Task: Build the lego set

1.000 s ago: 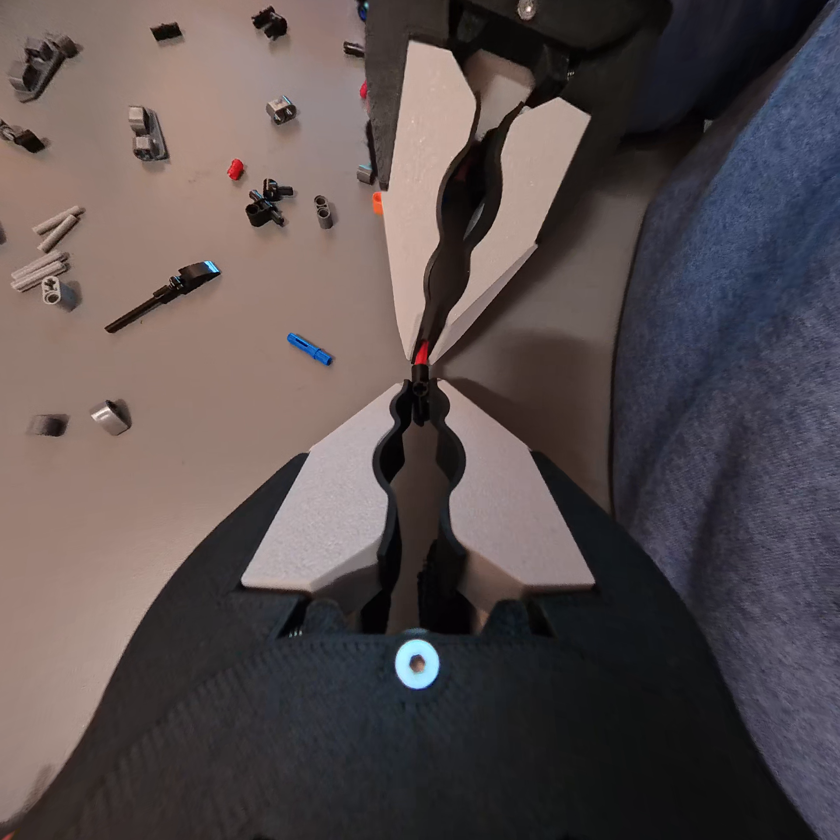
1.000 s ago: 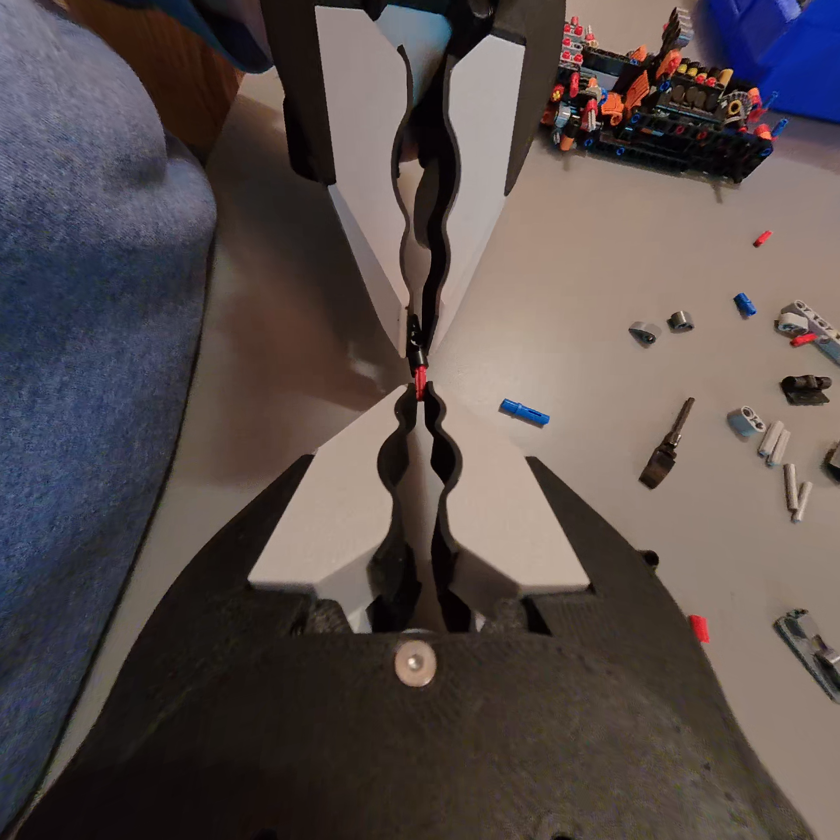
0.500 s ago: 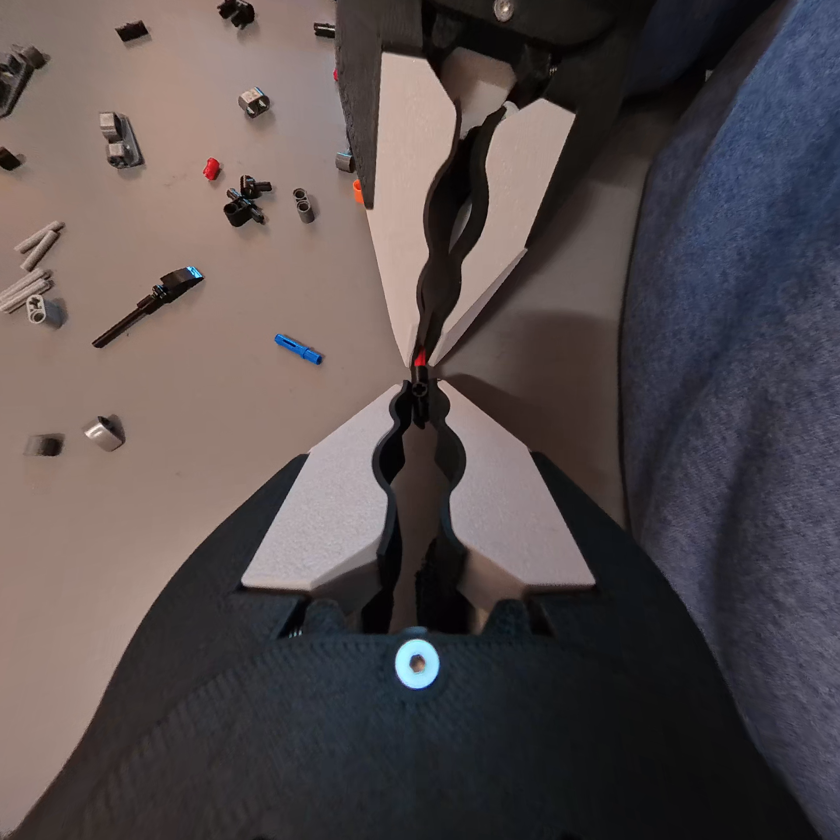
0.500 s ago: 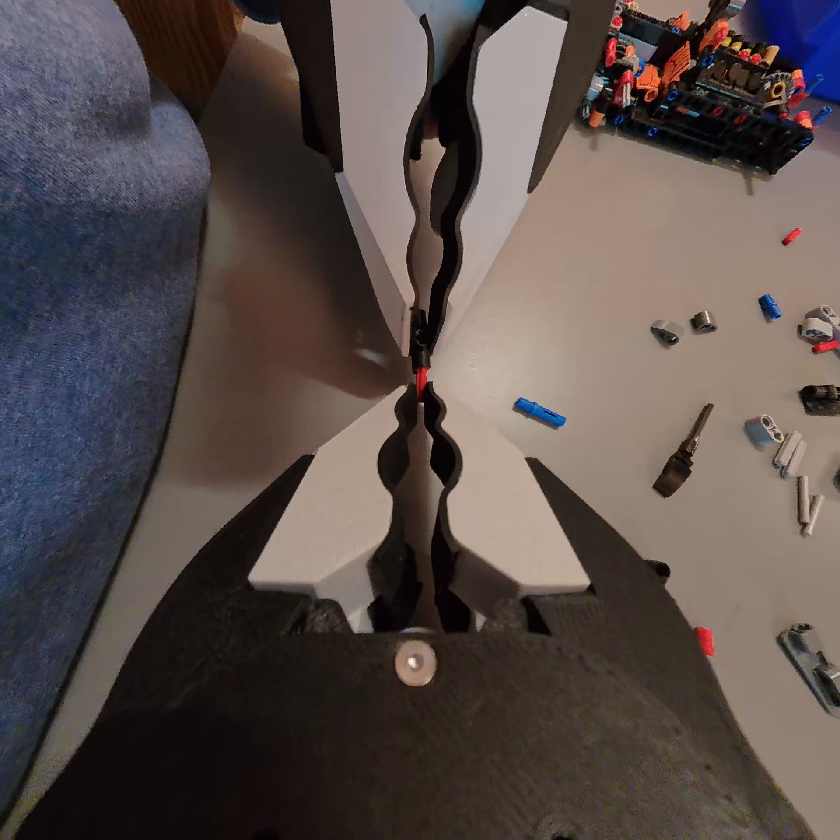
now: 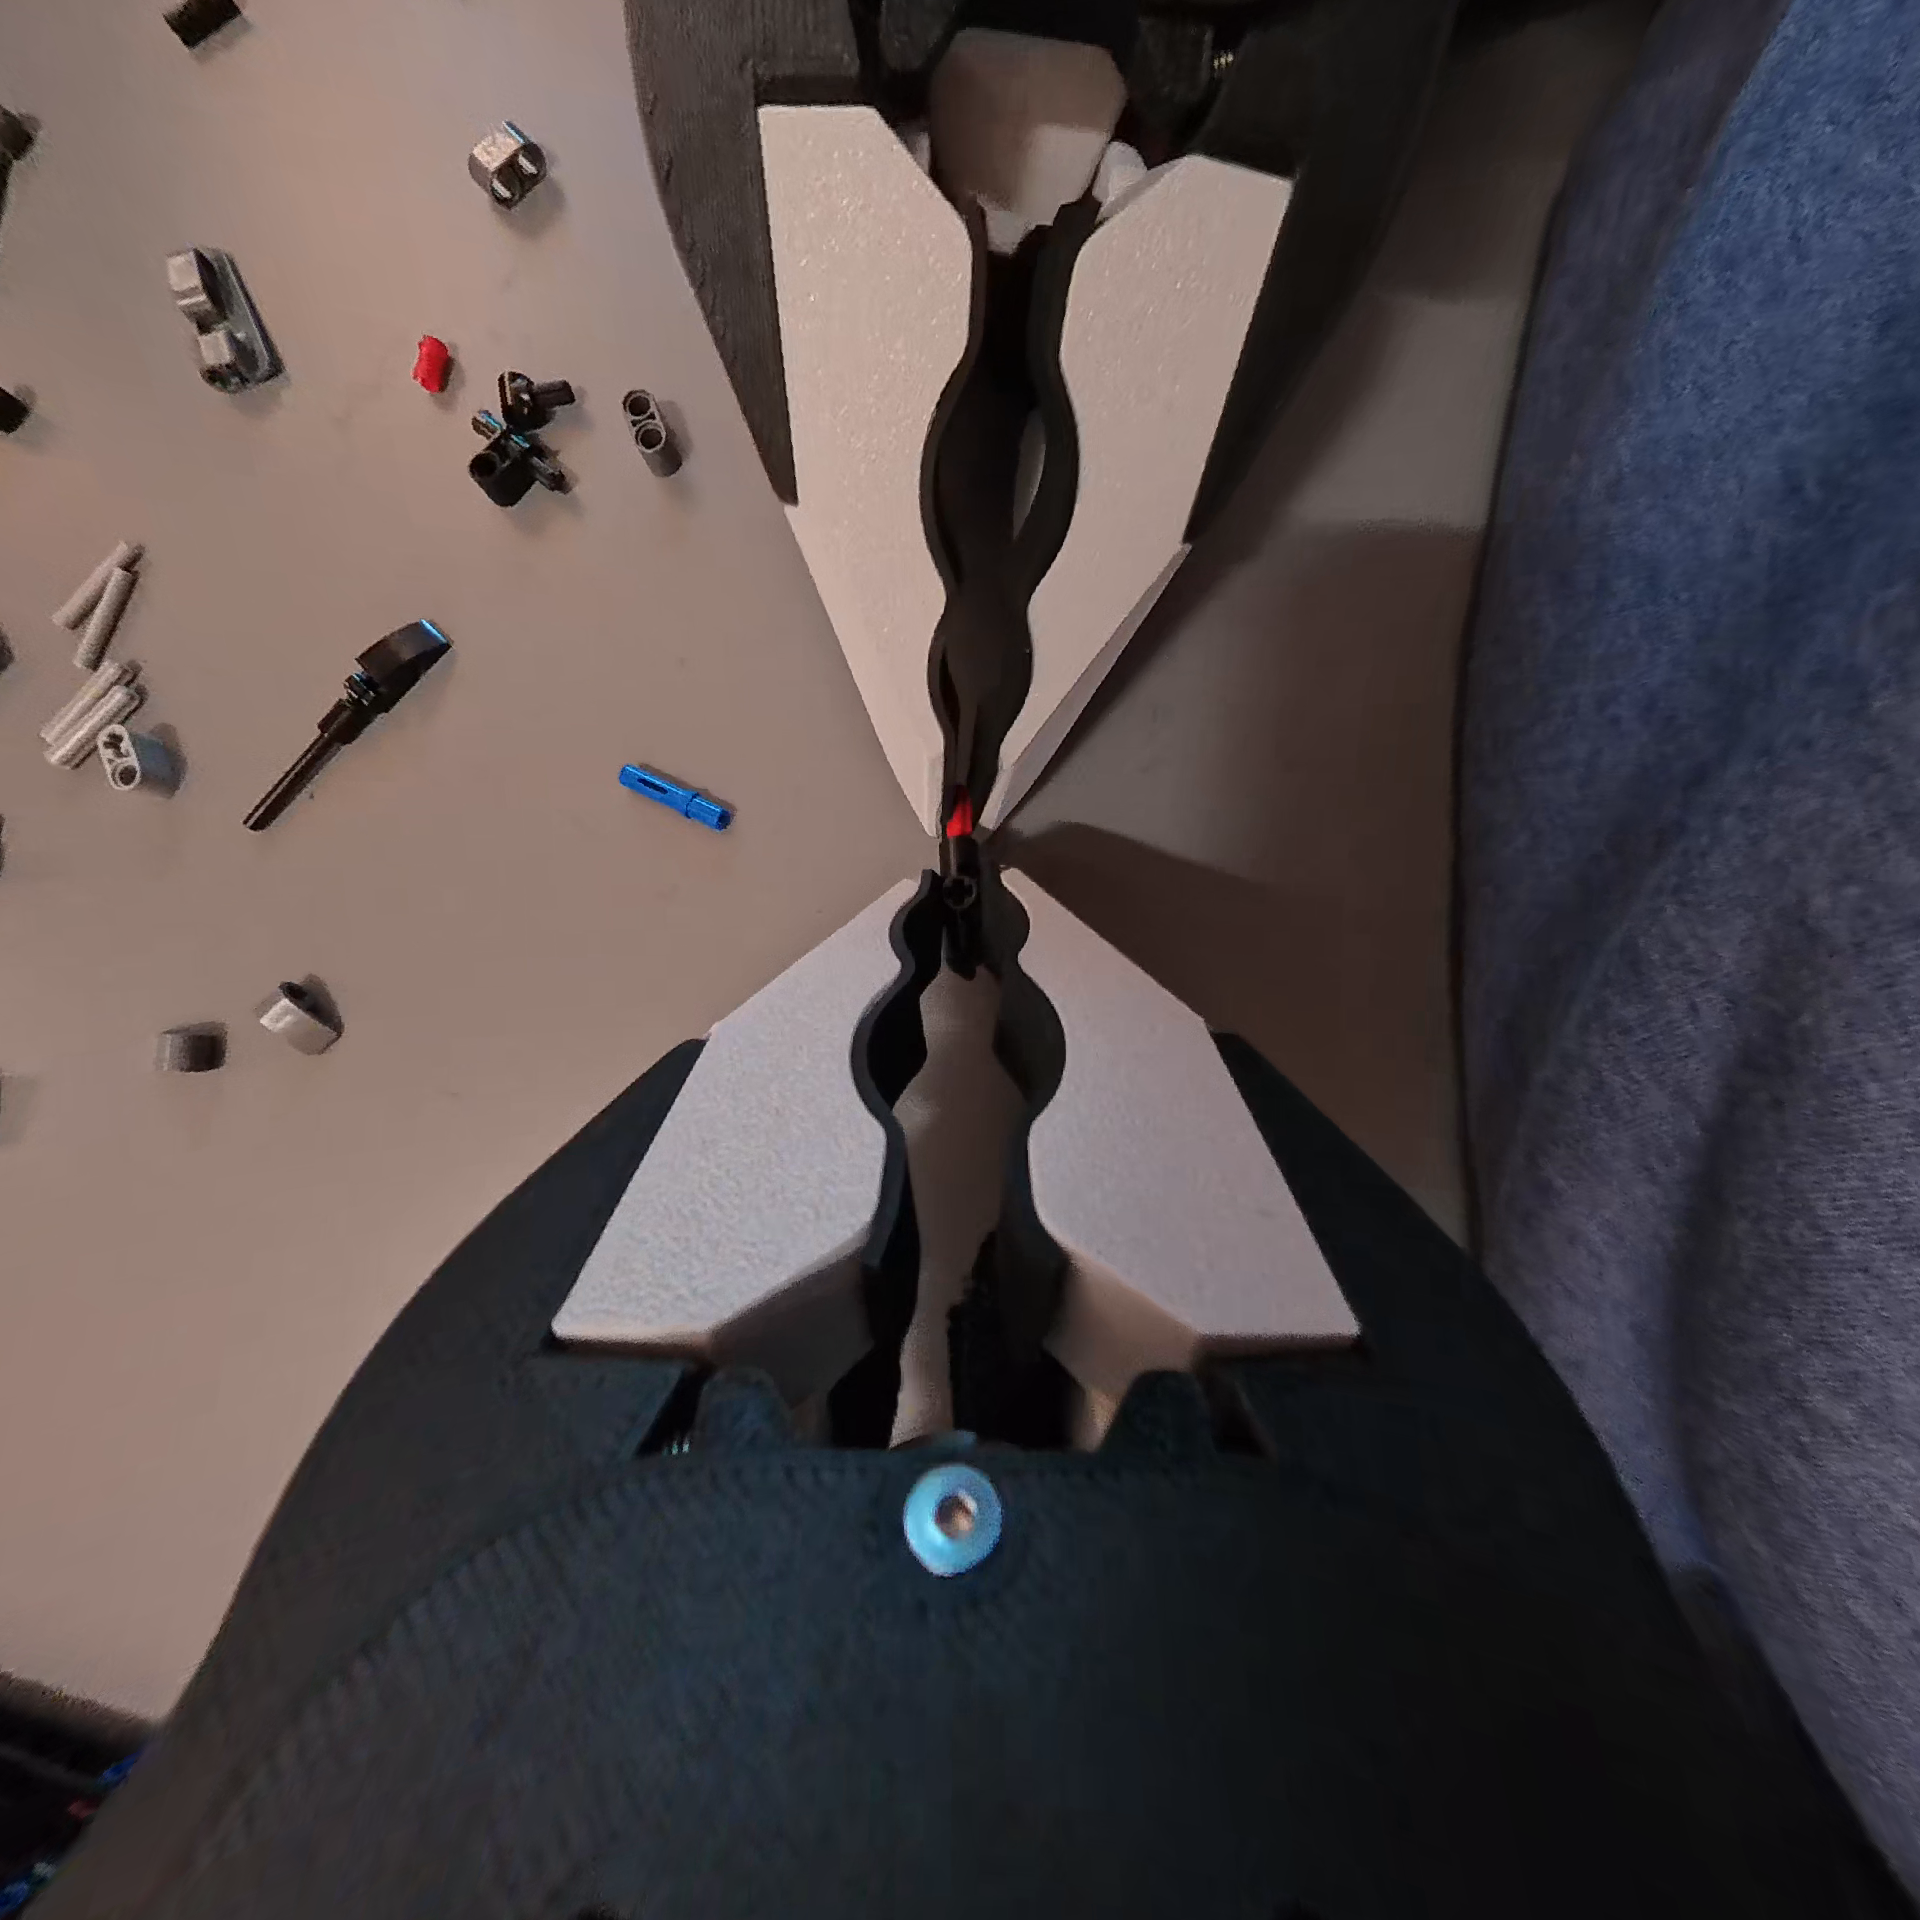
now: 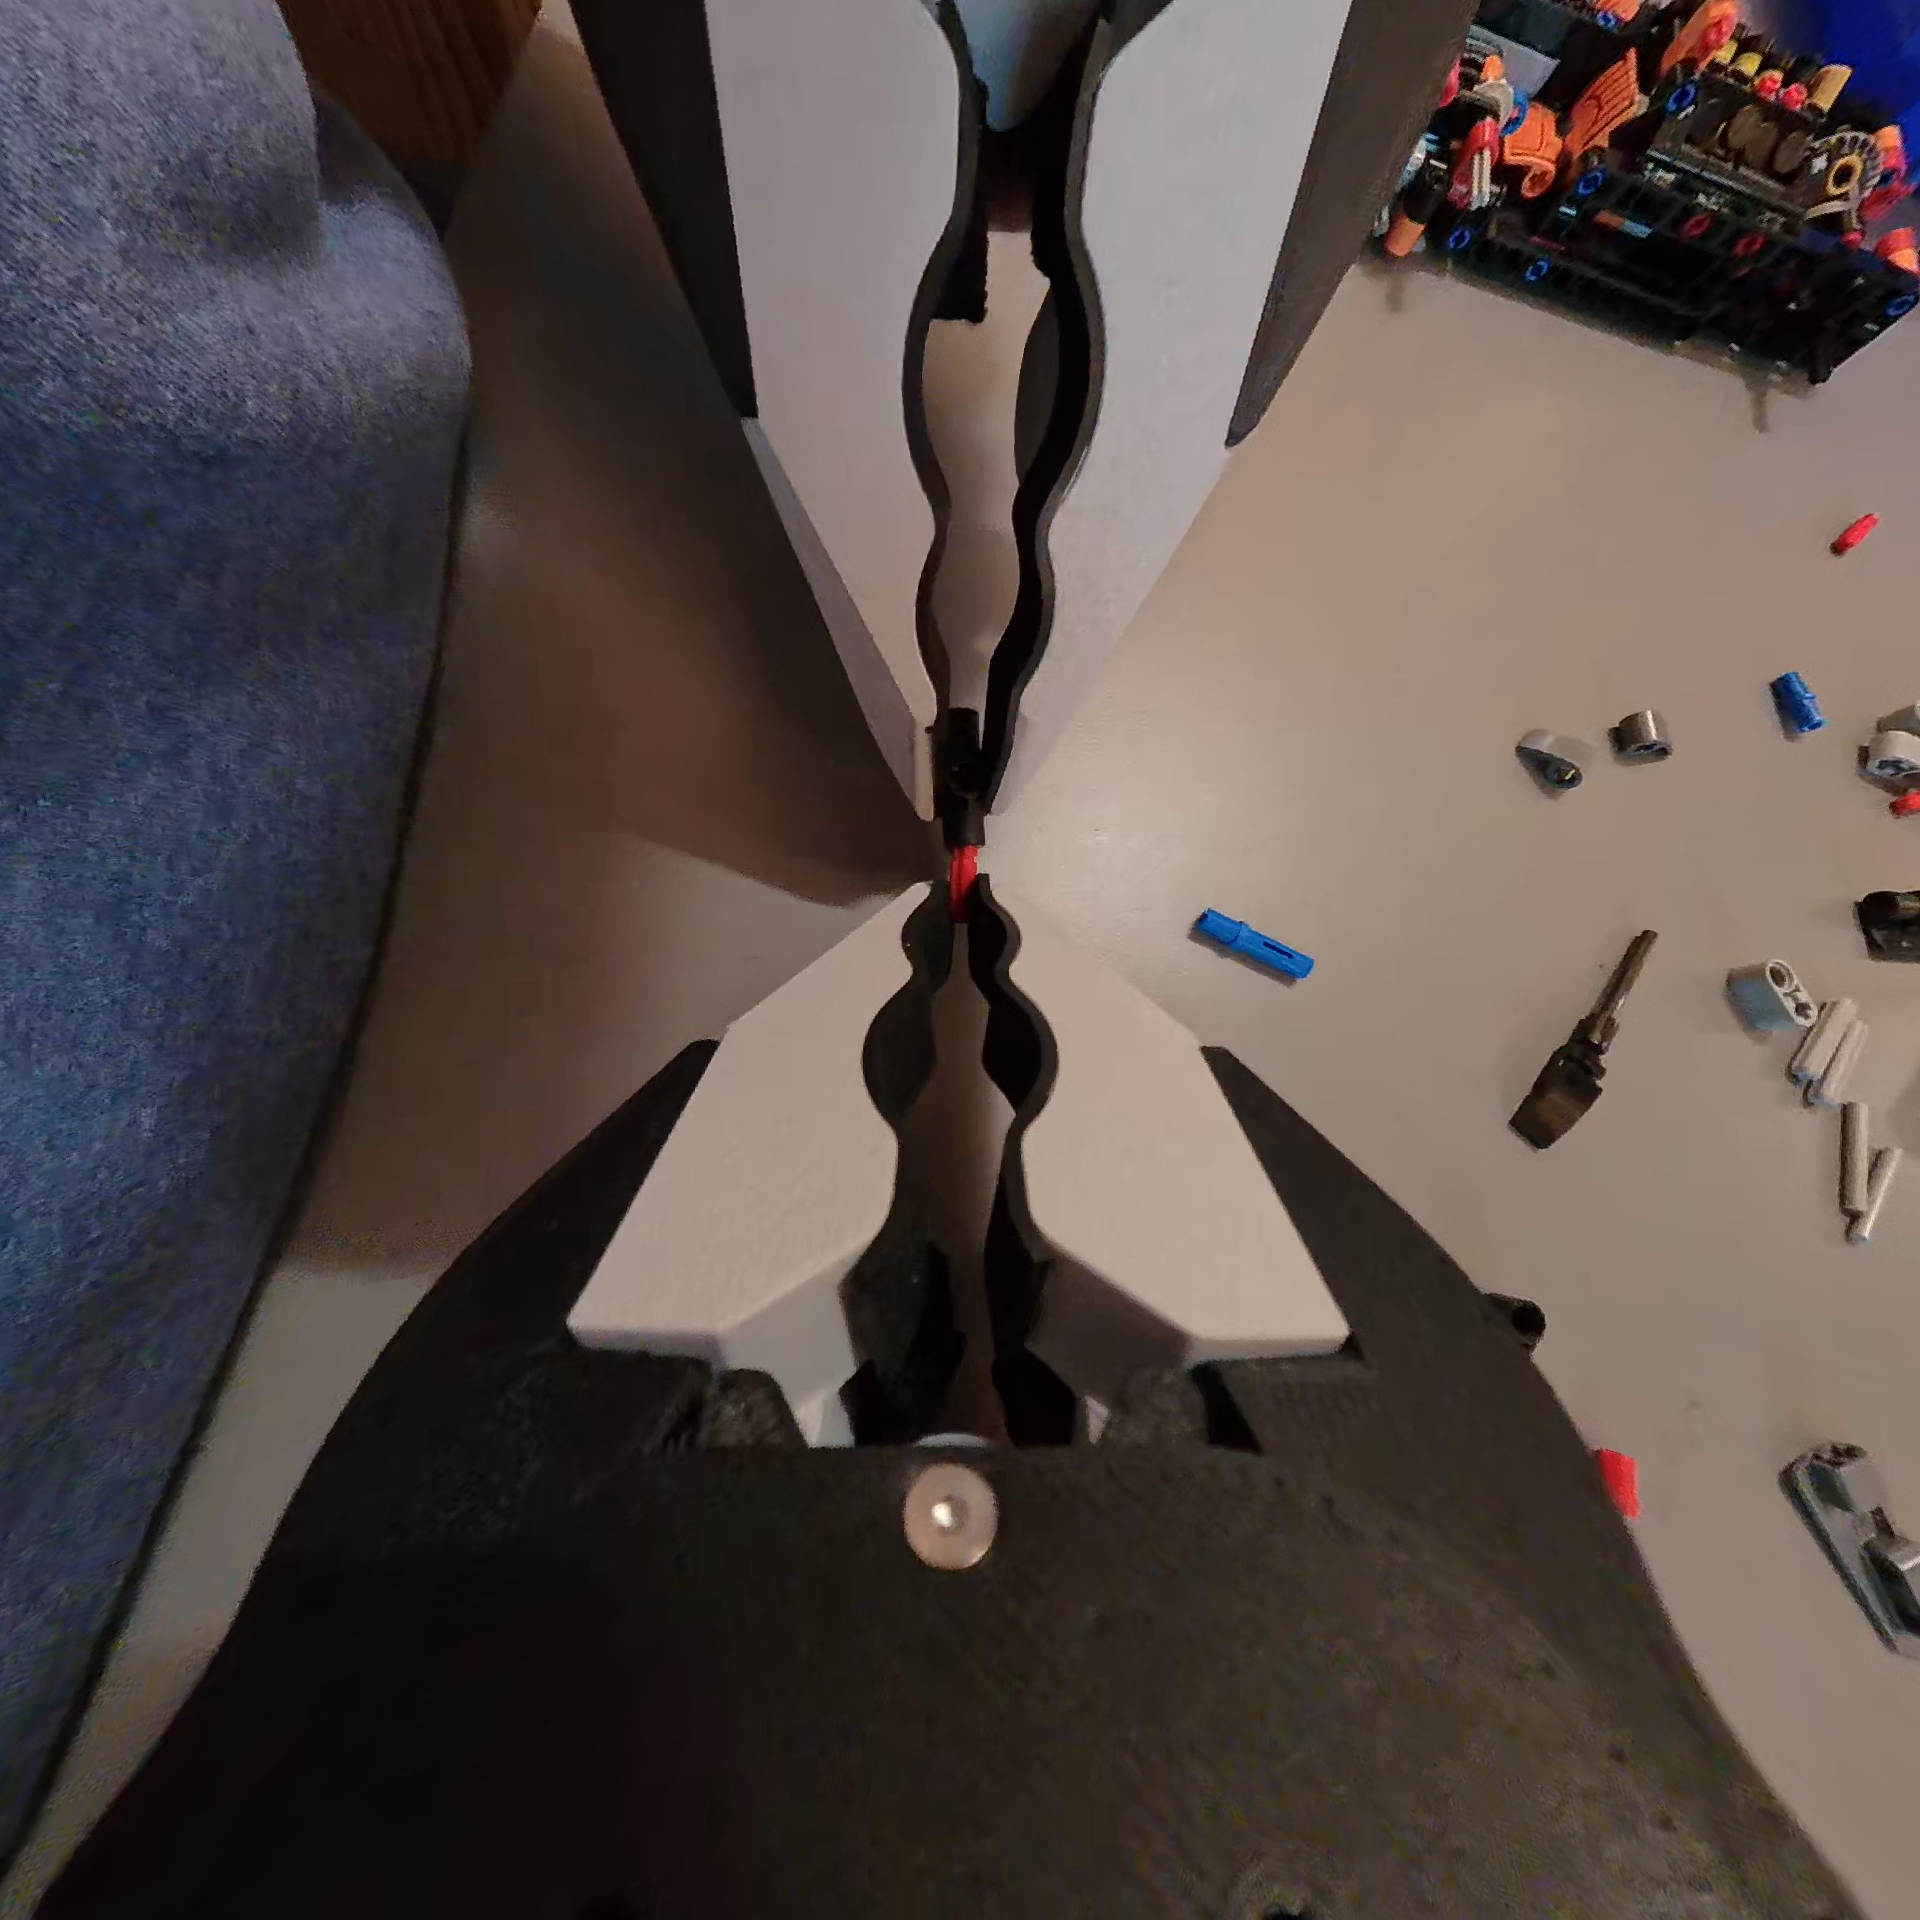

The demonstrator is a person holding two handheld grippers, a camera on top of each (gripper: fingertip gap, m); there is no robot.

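My left gripper (image 5: 961,899) is shut on a small black connector (image 5: 961,914), held above the table. My right gripper (image 6: 961,899) is shut on a small red pin (image 6: 964,878). The two grippers face each other tip to tip. The red pin's free end meets the black connector (image 6: 958,769) between the tips. In the left wrist view the right gripper (image 5: 961,816) comes in from the top with the red pin (image 5: 958,816) at its tip. In the right wrist view the left gripper (image 6: 961,800) comes in from the top.
A partly built black, orange and red model (image 6: 1683,177) stands at the back right. Loose parts lie on the grey table (image 5: 520,1195): a blue pin (image 5: 675,796), a black lever (image 5: 348,717), grey connectors (image 5: 223,317) and grey axles (image 5: 88,707). A person's blue clothing (image 5: 1714,831) borders the table. Only a small space, under 4 cm, lies between the two pairs of fingers.
Both grippers stay shut and tip to tip. They have come closer, so each looms larger in the other's view. The loose parts have shifted in both views.
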